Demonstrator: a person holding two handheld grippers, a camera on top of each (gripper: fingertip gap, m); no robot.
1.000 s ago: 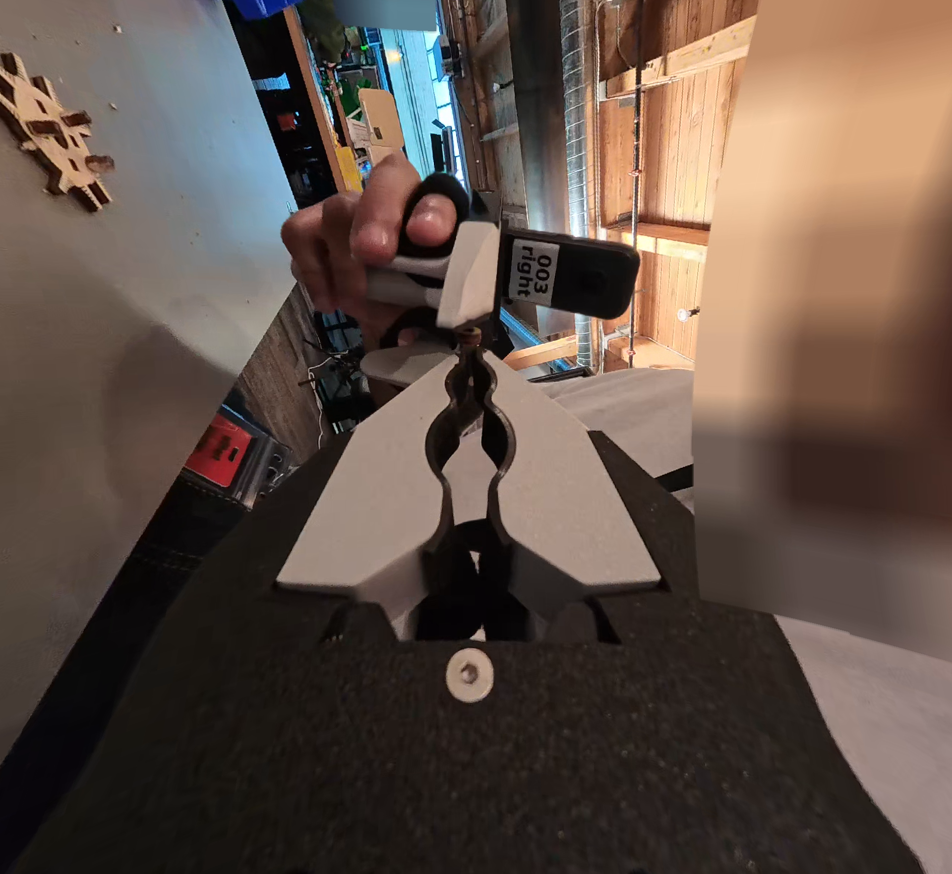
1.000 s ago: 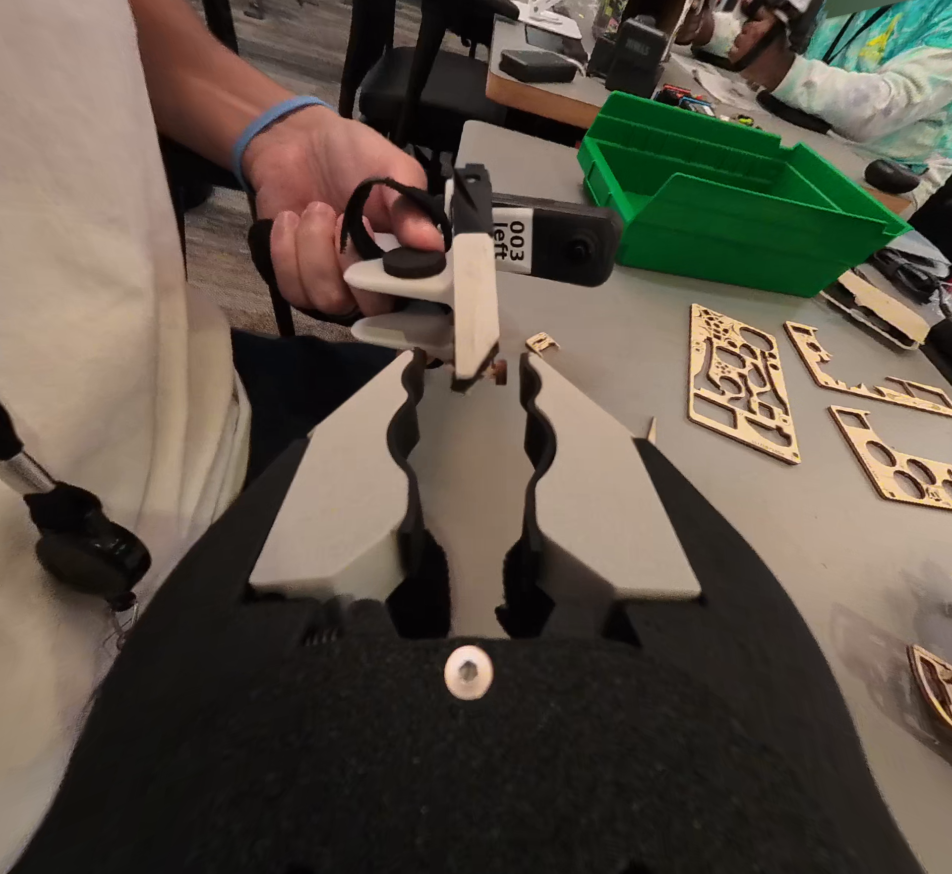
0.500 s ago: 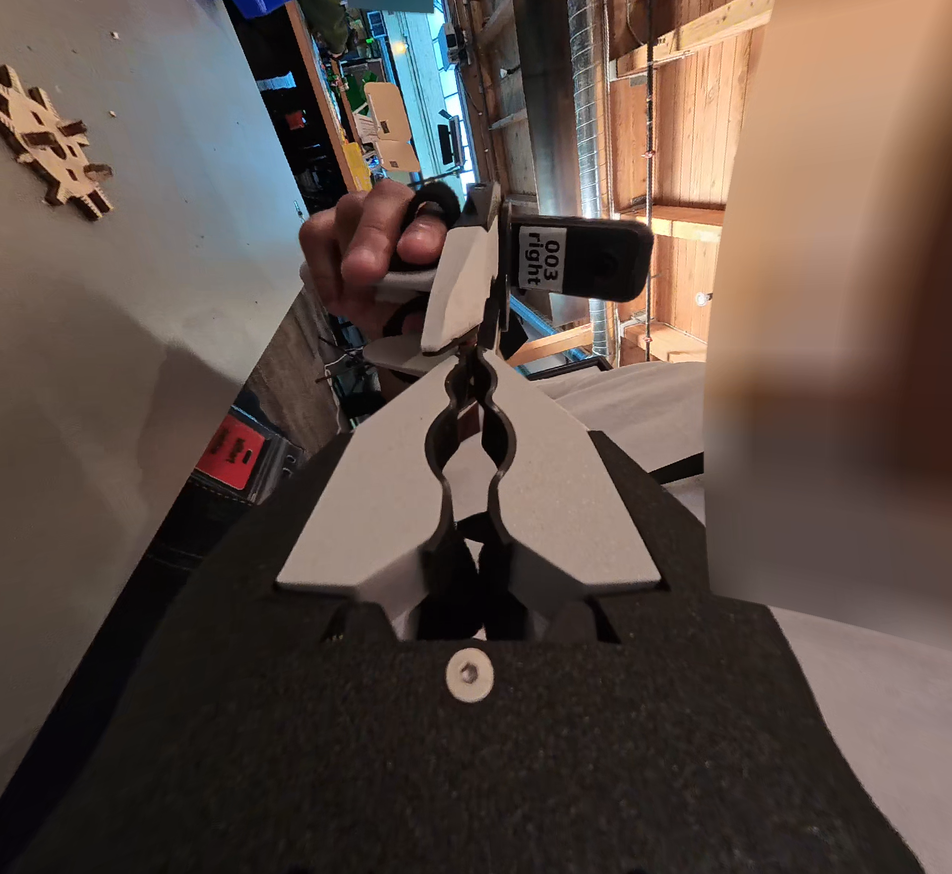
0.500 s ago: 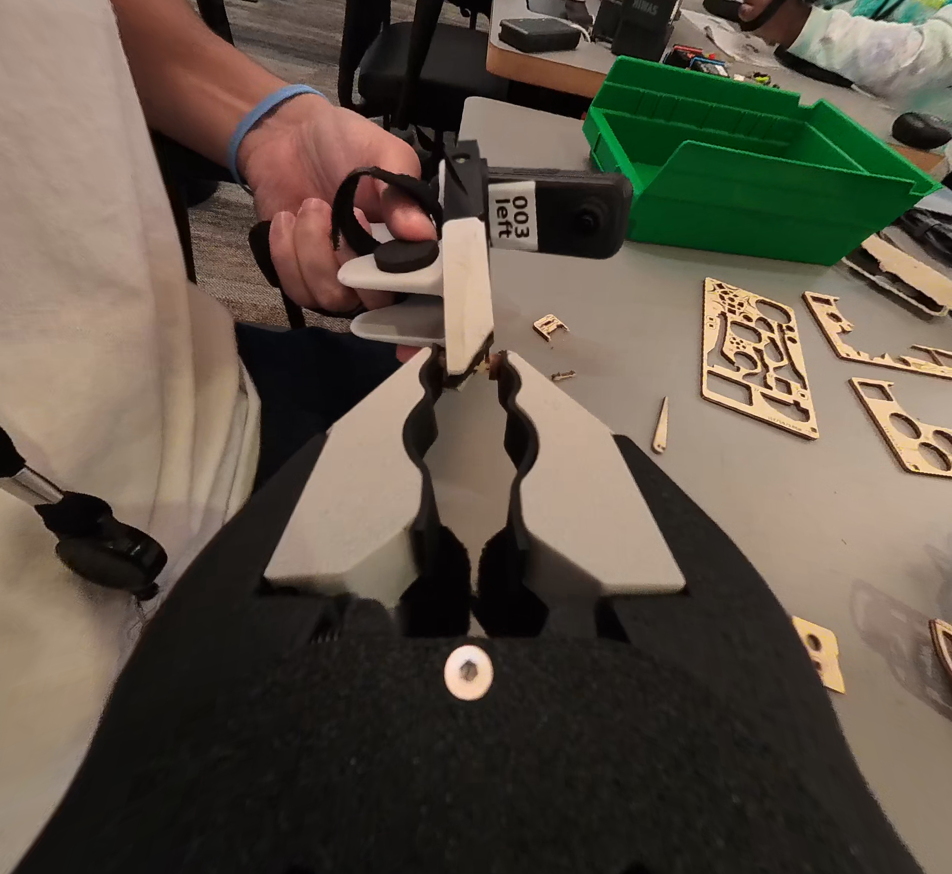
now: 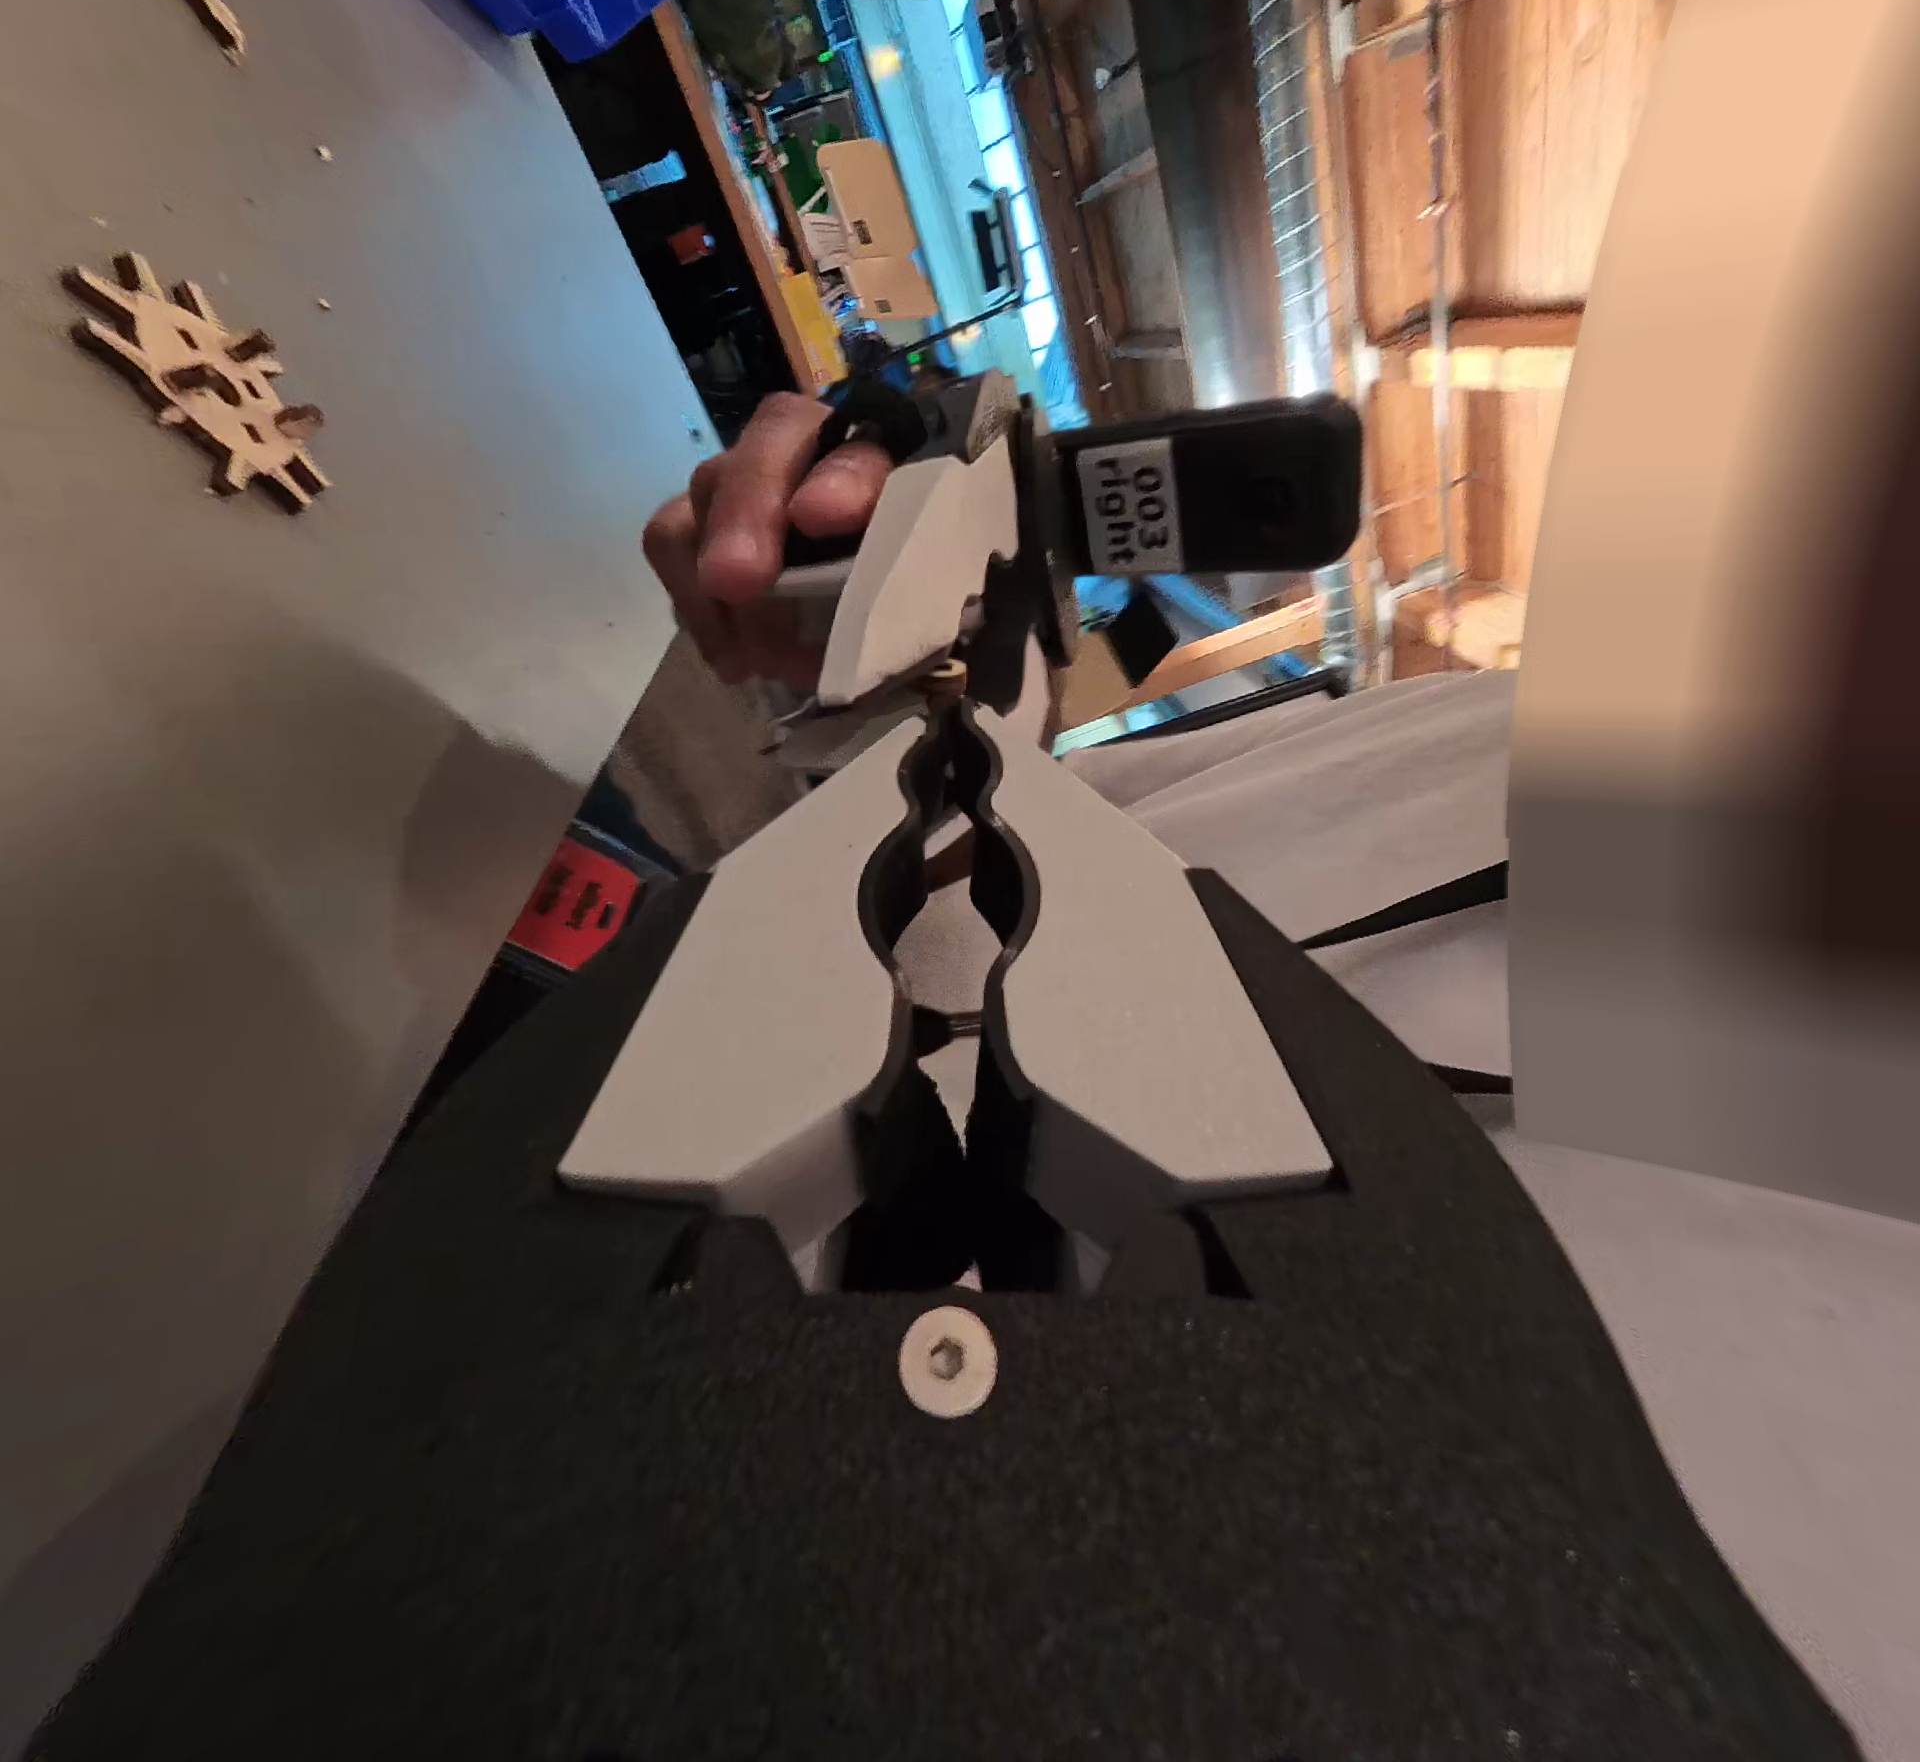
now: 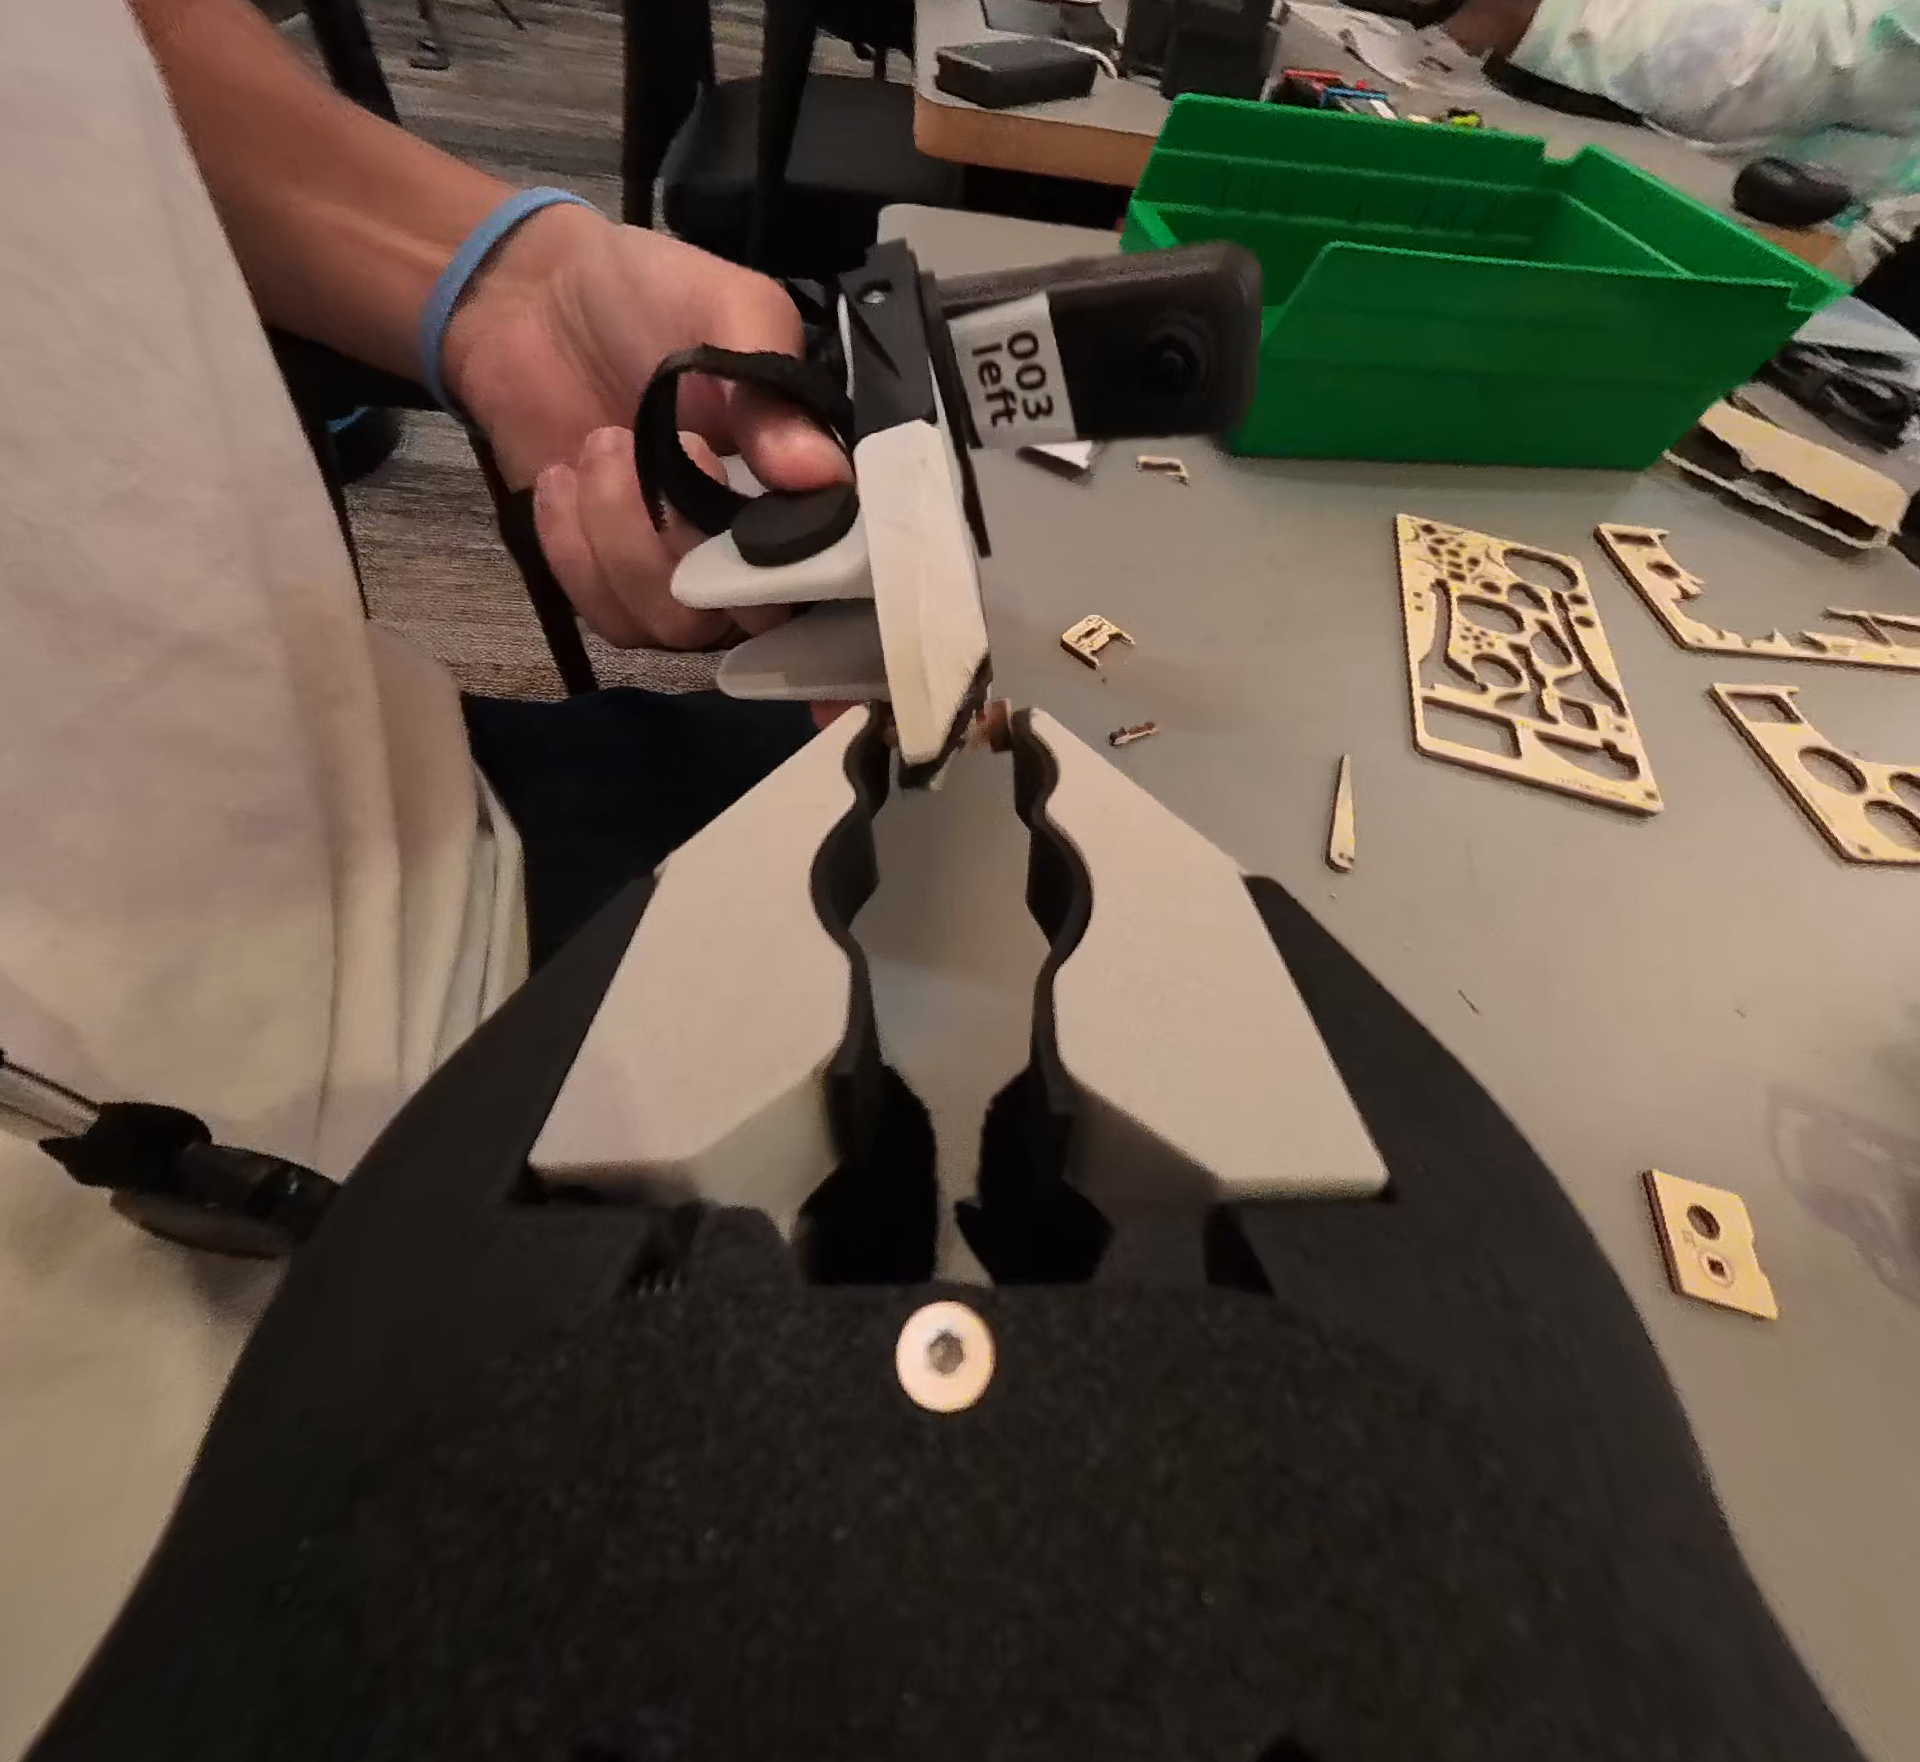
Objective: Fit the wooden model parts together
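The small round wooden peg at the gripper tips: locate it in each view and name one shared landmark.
Left wrist view: the small round wooden peg sits just above centre, at the left gripper tips.
Right wrist view: it shows just above centre, by the right gripper tips.
Shared landmark: the grey table.

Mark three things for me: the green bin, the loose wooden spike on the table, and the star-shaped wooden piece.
green bin [image 6: 1507, 362]: right wrist view, on its front wall.
wooden spike [image 6: 1341, 813]: right wrist view, mid-length of the sliver.
star-shaped wooden piece [image 5: 197, 382]: left wrist view, on its centre.
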